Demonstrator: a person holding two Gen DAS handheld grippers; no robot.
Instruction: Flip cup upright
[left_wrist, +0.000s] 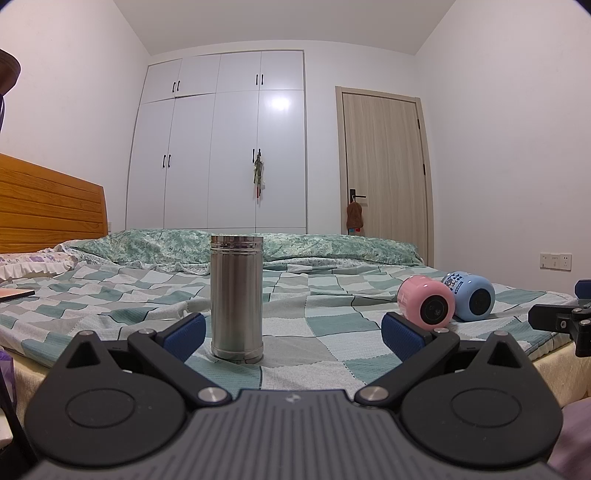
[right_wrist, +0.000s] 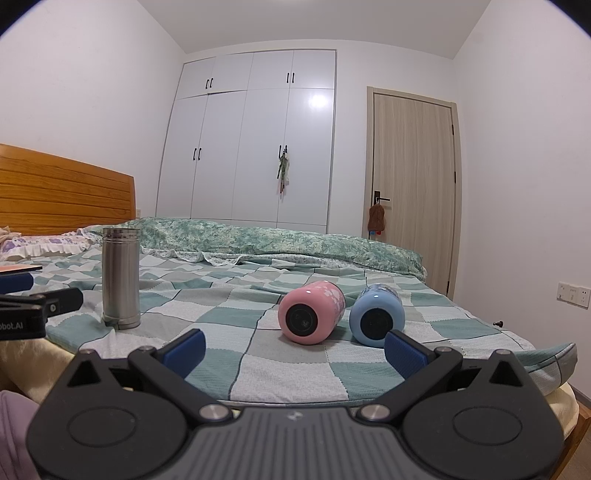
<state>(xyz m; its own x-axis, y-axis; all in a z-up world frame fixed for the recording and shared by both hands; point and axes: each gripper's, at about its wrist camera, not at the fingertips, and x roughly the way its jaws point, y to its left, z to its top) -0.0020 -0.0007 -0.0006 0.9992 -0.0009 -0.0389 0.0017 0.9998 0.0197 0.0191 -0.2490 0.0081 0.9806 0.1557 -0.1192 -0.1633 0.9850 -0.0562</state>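
Note:
A steel cup stands on end on the checked bedspread, just ahead of my open, empty left gripper; it also shows in the right wrist view. A pink cup and a blue cup lie on their sides next to each other, bases toward me, just ahead of my open, empty right gripper. Both lying cups show at the right of the left wrist view: the pink cup, the blue cup.
The bed fills the foreground, its near edge right under both grippers. A wooden headboard stands at left, a folded green quilt across the far side. White wardrobe and a door behind.

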